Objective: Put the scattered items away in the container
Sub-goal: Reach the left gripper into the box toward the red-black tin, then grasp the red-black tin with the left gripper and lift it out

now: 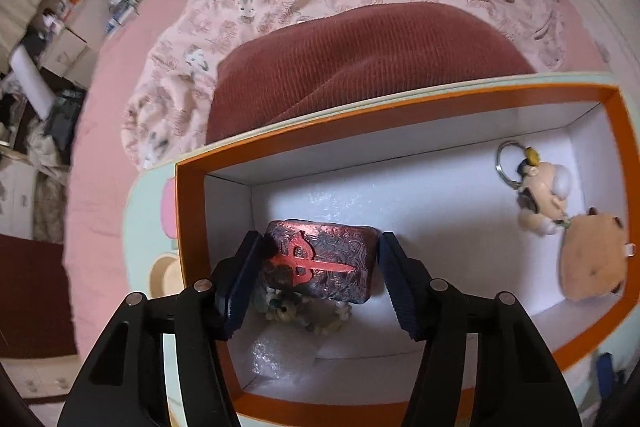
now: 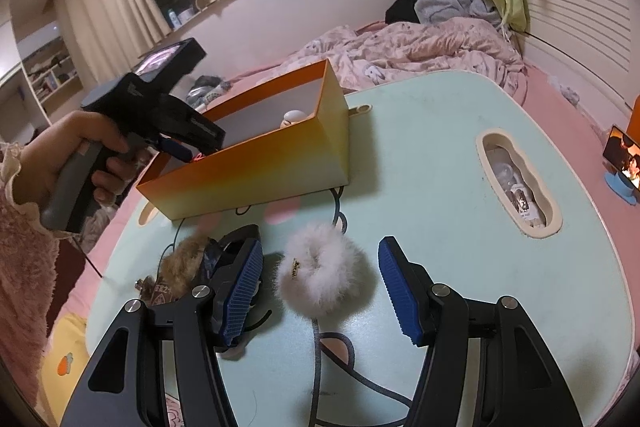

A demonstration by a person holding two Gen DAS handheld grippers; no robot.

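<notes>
Inside box (image 1: 192,211), tin (image 1: 320,261) between jaws (untouched)

Soft, even indoor light, strong fisheye bend in both views

Ahead of the right gripper (image 2: 320,291) the table (image 2: 440,227) shows faint shadows; the box floor (image 1: 420,211) beyond the left gripper (image 1: 318,279) glares white. Black vignette rims the corners, and edges to the left smear with blur.
</notes>
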